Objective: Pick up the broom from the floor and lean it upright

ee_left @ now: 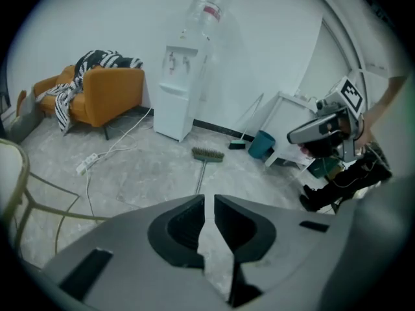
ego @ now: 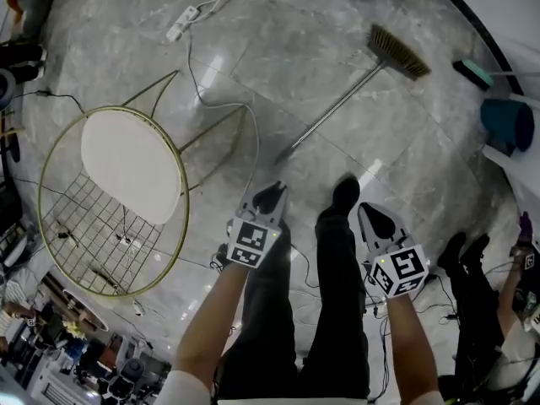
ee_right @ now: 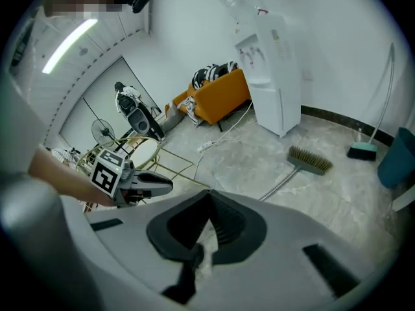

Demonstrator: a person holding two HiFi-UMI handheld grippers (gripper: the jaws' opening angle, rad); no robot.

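Marble floor (ego: 278, 49) bears the broom (ego: 342, 101); only gripper views show a water dispenser (ee_left: 176, 89), left tongs (ee_left: 209, 205) seemingly ajar, right tongs (ee_right: 209, 198) shut.

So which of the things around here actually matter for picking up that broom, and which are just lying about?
For the job:
- broom, lying flat, untouched
- left tool and right tool, both empty

Just lying about:
- round wire chair
- power strip
- teal bin
- water dispenser
- orange armchair
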